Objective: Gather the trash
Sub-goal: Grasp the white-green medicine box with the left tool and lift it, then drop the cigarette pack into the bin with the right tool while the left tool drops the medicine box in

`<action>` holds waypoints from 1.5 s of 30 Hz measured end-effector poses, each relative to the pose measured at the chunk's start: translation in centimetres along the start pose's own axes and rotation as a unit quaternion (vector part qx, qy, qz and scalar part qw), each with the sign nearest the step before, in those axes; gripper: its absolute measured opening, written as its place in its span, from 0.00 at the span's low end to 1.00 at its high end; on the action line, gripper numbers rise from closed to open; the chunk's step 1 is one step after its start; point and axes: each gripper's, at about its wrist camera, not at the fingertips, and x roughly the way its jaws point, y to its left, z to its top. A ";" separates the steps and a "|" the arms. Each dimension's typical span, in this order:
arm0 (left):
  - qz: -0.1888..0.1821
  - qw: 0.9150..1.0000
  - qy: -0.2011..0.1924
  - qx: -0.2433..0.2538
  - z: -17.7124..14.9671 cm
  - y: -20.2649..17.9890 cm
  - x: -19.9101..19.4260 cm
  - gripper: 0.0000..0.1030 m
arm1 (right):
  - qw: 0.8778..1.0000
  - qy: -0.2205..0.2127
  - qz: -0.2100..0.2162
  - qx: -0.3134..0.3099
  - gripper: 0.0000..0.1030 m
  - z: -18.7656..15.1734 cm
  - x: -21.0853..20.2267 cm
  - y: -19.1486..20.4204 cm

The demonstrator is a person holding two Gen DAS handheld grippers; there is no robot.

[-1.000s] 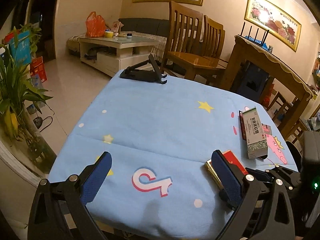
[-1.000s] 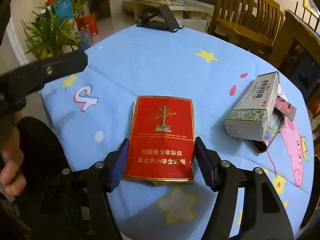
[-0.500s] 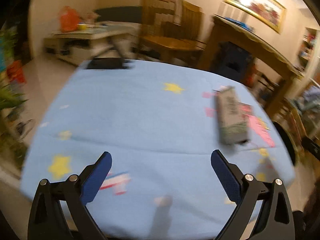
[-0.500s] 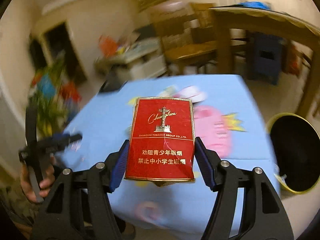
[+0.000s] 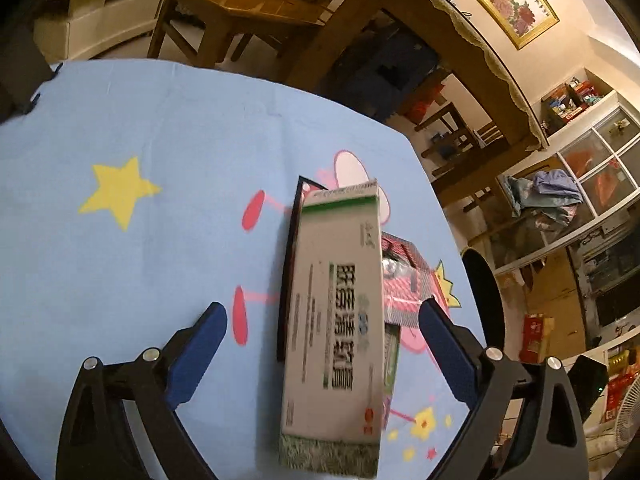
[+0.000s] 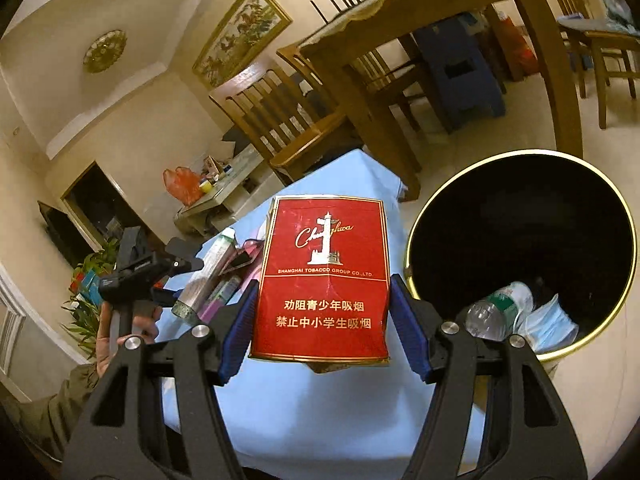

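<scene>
So the right hand-held gripper [image 6: 322, 320] is clamped on a red cigarette pack [image 6: 324, 276], both blue pads pressed against its long sides, and the pack is up off the tabletop [image 6: 320, 408]. Just to its right on the floor sits a black trash bin [image 6: 524, 236] with a gold rim, and inside it you can see a clear plastic bottle [image 6: 500, 308] and a blue face mask [image 6: 552, 328].

Over on the left, the left hand-held gripper [image 5: 322, 340] has its jaws wide apart, one on each side of a white and green medicine box [image 5: 340, 312], not touching it. The box lies on the blue cartoon tablecloth [image 5: 140, 240], partly on top of a flat dark thing and a reddish wrapper [image 5: 404, 280]. From the right wrist view you also catch the person's hand [image 6: 120, 328] gripping the left tool's handle.
</scene>
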 end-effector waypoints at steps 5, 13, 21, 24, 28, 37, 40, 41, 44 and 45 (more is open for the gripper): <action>-0.024 1.000 0.010 0.017 -1.1 -1.1 0.0 0.81 | 1.000 0.002 -0.006 0.021 0.61 -0.1 0.7 -0.9; 0.007 1.000 0.008 0.020 -1.9 -1.9 -0.4 0.43 | 1.000 -0.005 -0.019 0.011 0.61 0.0 1.0 0.7; 0.046 0.996 -0.072 0.038 -3.9 -3.4 -6.6 0.43 | 0.999 -0.021 -0.033 0.026 0.61 -0.1 0.1 -0.7; 0.116 0.983 -0.122 0.077 -5.6 -5.6 -9.3 0.43 | 0.999 -0.024 -0.038 0.021 0.61 -0.1 0.0 -0.7; 0.229 0.945 -0.175 0.153 -8.1 -9.7 -10.4 0.43 | 0.999 -0.024 -0.045 0.014 0.61 -0.1 -0.1 -0.4; 0.235 0.926 -0.187 0.227 -11.1 -16.2 -8.9 0.43 | 0.997 -0.014 -0.079 0.019 0.61 -0.2 -0.1 -1.6; 0.235 0.919 -0.189 0.253 -11.4 -18.6 -7.7 0.43 | 0.995 -0.027 -0.098 0.022 0.61 0.8 -0.4 -2.7; 0.234 0.917 -0.189 0.261 -11.5 -19.4 -7.3 0.43 | 0.994 -0.033 -0.104 0.021 0.61 1.2 -0.5 -3.0; 0.233 0.912 -0.188 0.279 -12.1 -21.3 -6.3 0.43 | 0.990 -0.048 -0.131 0.014 0.61 2.2 -0.5 -4.0; 0.231 0.911 -0.186 0.287 -12.2 -22.0 -5.8 0.43 | 0.989 -0.049 -0.139 0.014 0.61 2.5 -0.3 -4.5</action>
